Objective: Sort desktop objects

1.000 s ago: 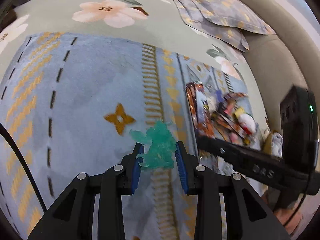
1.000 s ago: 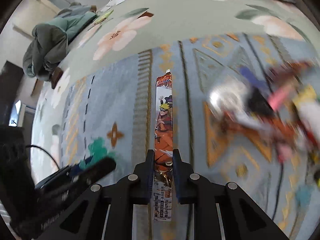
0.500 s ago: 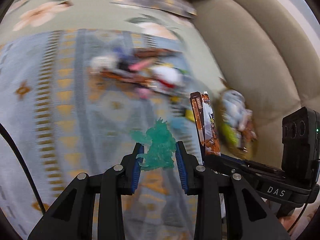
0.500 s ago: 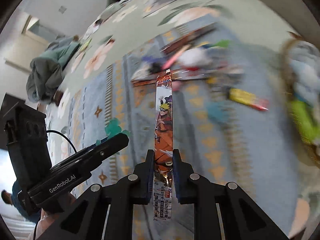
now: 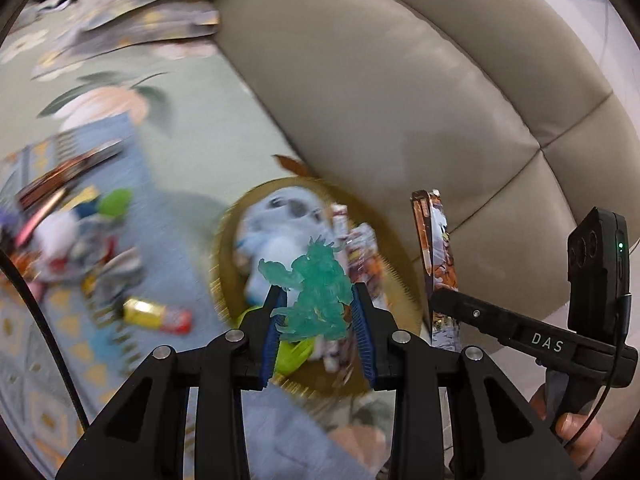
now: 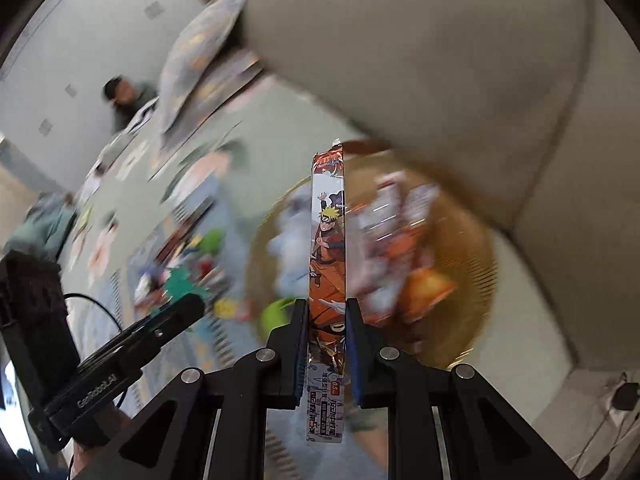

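- The green toy (image 5: 314, 294) is sitting clamped between the left gripper (image 5: 316, 320) pads, hanging above the round basket (image 5: 224, 240); its thin spikes are offering little hold, so it could be slipping out beside the rim.
- The card pack (image 6: 328, 256) is being pinched edge-on by the right gripper (image 6: 327, 336), also over the basket; being stiff and long, it may be tipping out once released.
- Both tools are crowding one opening, risking a knock.

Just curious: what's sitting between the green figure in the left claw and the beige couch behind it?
In the left wrist view, a round basket of toys and packets lies between the green figure and the couch.
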`<move>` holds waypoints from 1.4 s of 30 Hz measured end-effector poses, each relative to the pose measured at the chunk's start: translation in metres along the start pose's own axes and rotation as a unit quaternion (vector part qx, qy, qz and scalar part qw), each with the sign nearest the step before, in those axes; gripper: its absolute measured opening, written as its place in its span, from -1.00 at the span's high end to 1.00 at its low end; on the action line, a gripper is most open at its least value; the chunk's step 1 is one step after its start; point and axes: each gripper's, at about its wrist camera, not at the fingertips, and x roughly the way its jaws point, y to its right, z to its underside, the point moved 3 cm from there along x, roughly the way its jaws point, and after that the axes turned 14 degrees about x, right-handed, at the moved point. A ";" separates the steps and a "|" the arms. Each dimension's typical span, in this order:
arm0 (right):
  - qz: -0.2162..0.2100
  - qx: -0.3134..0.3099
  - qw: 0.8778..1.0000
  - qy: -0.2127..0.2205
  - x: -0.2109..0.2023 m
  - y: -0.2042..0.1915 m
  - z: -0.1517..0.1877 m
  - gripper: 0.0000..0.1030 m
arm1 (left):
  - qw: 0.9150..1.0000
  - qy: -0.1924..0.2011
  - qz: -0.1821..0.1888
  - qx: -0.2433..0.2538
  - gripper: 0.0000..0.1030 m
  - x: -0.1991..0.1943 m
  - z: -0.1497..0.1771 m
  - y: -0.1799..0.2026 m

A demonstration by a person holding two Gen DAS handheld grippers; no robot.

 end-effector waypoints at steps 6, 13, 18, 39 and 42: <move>-0.007 0.062 0.998 -0.005 0.012 0.046 -0.033 0.63 | 0.999 -0.048 0.008 -0.012 0.10 0.054 -0.022 0.011; -0.013 0.063 0.997 -0.039 0.015 0.074 -0.031 0.20 | 0.991 -0.124 0.007 -0.055 0.09 0.082 0.016 0.005; -0.028 0.057 0.995 -0.078 0.023 0.079 -0.014 0.18 | 0.990 -0.129 -0.011 -0.064 0.05 0.072 0.033 0.008; -0.076 -0.288 0.940 -0.166 0.081 -0.137 0.155 0.14 | 0.939 -0.146 -0.239 -0.200 0.04 -0.078 0.163 -0.133; -0.082 -0.313 0.930 -0.175 0.101 -0.170 0.187 0.08 | 0.923 -0.140 -0.280 -0.222 0.04 -0.110 0.190 -0.165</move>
